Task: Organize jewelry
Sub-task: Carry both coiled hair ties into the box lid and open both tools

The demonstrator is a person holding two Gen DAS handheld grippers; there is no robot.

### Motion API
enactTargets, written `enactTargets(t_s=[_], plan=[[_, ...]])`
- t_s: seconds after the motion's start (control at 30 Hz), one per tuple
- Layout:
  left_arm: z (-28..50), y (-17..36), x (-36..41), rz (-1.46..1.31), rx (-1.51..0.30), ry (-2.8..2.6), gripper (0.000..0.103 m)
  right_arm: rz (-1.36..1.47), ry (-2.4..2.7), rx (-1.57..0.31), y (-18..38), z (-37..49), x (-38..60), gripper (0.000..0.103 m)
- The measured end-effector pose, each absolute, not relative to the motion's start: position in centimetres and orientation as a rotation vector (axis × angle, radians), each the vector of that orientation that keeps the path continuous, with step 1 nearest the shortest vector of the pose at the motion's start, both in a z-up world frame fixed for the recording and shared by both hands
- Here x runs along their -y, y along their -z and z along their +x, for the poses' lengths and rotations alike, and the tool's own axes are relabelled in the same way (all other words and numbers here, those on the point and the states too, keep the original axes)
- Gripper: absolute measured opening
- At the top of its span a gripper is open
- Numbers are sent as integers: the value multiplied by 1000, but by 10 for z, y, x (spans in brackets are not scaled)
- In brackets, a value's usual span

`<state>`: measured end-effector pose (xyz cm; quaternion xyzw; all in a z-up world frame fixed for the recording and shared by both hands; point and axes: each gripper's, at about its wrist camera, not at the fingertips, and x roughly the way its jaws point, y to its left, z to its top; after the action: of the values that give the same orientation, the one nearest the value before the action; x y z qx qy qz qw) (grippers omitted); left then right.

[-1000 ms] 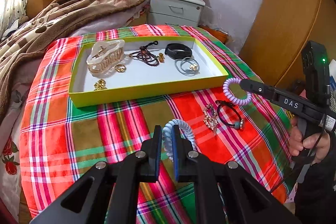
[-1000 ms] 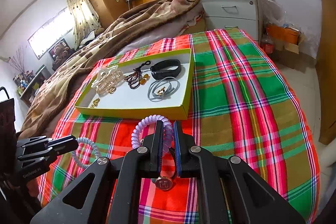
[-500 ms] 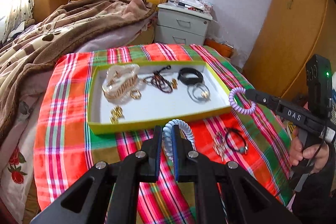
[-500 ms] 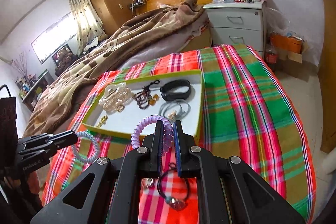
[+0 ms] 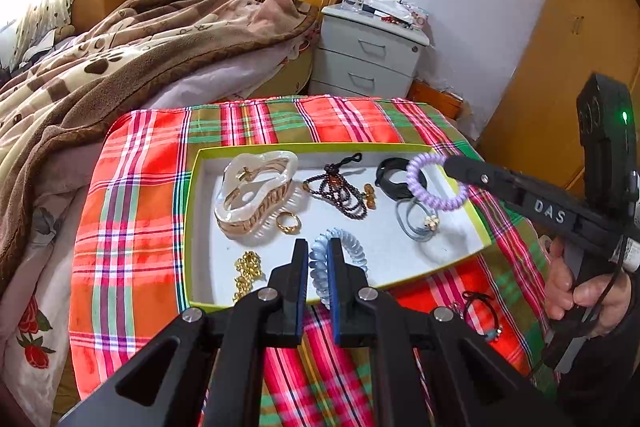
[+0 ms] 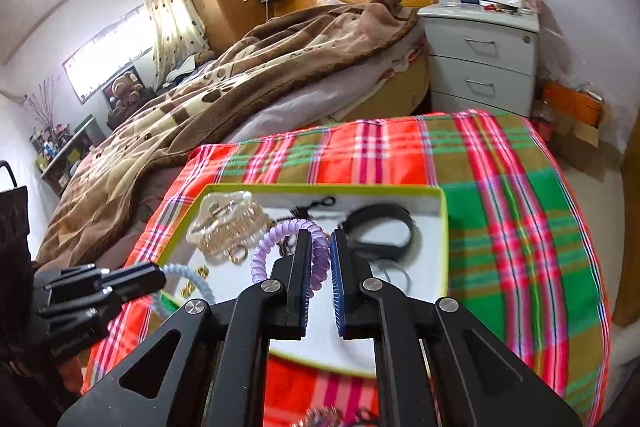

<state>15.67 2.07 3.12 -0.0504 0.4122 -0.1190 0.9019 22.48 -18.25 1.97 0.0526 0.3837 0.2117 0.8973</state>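
My left gripper (image 5: 318, 247) is shut on a light blue spiral hair tie (image 5: 352, 255) and holds it over the near edge of the yellow-green tray (image 5: 192, 227). My right gripper (image 6: 318, 239) is shut on a purple spiral hair tie (image 6: 276, 239) and holds it above the tray (image 6: 442, 227); it also shows in the left wrist view (image 5: 434, 183). In the tray lie a cream claw clip (image 5: 254, 195), a dark bead bracelet (image 5: 340, 187), a gold ring (image 5: 289, 222), gold earrings (image 5: 246, 273), a black band (image 5: 390, 177) and grey hair ties (image 5: 420, 223).
A black cord bracelet (image 5: 482, 311) and a brooch lie on the plaid cloth (image 5: 128, 227) near the tray's front right corner. A bed with a brown blanket (image 5: 120, 59) lies to the left. A grey nightstand (image 5: 368, 59) stands behind.
Both grippers have moved forward with their hair ties, from above the cloth in front of the tray to above the tray itself.
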Motion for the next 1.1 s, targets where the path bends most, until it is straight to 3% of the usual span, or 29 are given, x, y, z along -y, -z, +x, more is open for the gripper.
enactTargets(t_s=[1.1], plan=[[200, 15, -24, -110, -941, 177, 10, 5, -438, -933, 31, 297, 131, 10]])
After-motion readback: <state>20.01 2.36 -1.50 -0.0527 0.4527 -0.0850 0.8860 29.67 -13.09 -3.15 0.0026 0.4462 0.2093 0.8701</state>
